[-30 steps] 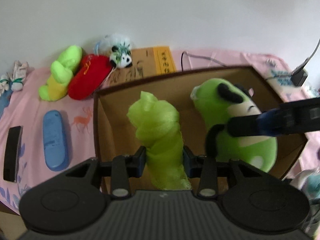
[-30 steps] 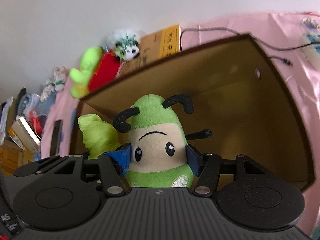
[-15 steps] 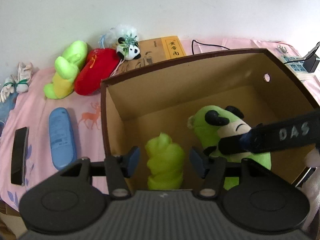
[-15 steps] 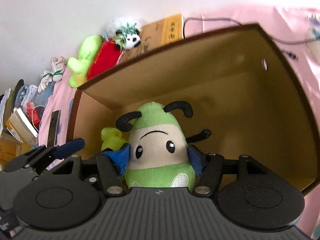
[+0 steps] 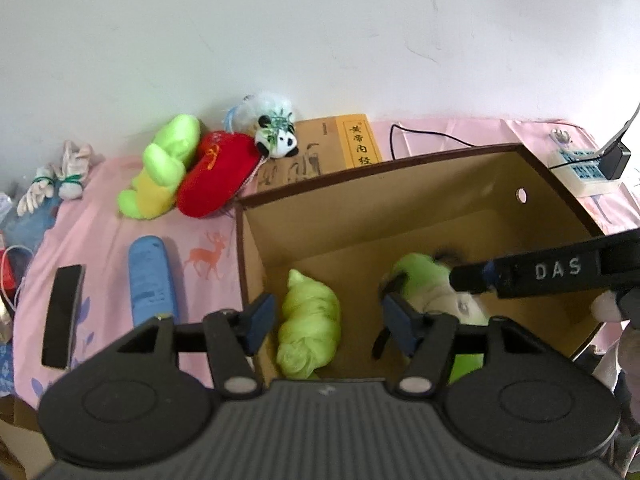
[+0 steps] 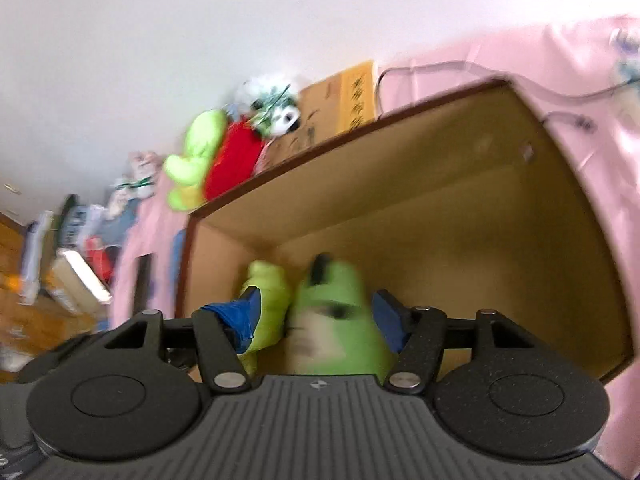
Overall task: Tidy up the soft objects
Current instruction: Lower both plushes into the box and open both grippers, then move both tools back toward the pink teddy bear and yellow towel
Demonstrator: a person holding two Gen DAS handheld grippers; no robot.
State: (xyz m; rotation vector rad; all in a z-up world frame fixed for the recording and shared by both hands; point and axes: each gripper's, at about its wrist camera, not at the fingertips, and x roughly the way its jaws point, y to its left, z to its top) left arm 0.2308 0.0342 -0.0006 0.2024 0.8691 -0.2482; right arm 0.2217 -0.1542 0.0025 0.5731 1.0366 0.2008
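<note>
Left fingers (image 5: 328, 320) have just been opening and are spread clear of the green cloth (image 5: 310, 326) lying between them on the box (image 5: 400, 216) floor. Right fingers (image 6: 316, 316) are spread wide, just opened; the blurred green plush (image 6: 340, 320) sits between them, beside the cloth.

A light-green cloth bundle (image 5: 310, 322), twisted and crumpled, is seen lying on the floor of the open cardboard box (image 5: 400, 216), near its wall at 9 o'clock. At 3 o'clock of the bundle, a green bug plush (image 5: 432, 292) with a cream face and black feelers is seen in the same box, blurred. Outside, at 11 o'clock, a lime-and-yellow plush (image 5: 164, 168), a red plush (image 5: 218, 172) and a small panda (image 5: 278, 138) are grouped against the wall.
</note>
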